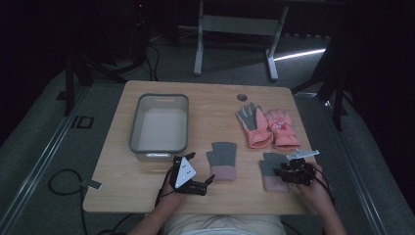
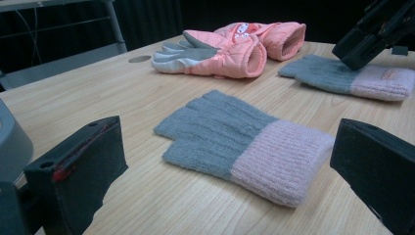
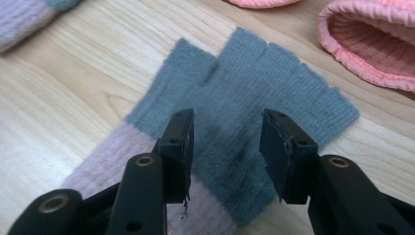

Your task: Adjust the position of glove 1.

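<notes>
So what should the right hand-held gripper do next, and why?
Probably lower a little and close on the right grey-and-pink glove. The right hand-held gripper hangs open right over its grey part, jaws either side, nothing gripped yet. The grey bin may be where it goes.

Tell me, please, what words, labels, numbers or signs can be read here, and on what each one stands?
None can be read.
Pink padded glove: a red and white printed patch, too blurred to read.
Farther grey-and-pink knit glove: a small tag on the cuff, too small to read.
</notes>
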The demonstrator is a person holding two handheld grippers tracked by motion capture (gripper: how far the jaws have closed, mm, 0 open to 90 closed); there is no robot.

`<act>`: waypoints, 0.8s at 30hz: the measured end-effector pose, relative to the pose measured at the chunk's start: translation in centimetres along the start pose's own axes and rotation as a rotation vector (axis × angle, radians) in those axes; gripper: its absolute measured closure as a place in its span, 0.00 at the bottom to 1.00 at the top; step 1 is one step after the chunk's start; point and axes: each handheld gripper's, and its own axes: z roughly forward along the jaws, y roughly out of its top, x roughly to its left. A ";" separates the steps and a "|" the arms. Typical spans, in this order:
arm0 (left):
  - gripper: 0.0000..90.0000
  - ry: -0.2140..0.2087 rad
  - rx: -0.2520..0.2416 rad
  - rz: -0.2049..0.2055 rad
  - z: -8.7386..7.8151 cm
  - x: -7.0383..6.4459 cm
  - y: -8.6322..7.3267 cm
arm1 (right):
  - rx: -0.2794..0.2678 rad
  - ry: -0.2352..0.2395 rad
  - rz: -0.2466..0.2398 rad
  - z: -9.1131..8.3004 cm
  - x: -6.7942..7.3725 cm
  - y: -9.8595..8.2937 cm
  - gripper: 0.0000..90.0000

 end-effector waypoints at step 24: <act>0.00 0.000 0.000 -0.004 0.0 0.0 0.0 | 0.012 -0.075 0.114 0.6 1.0 -0.3 0.94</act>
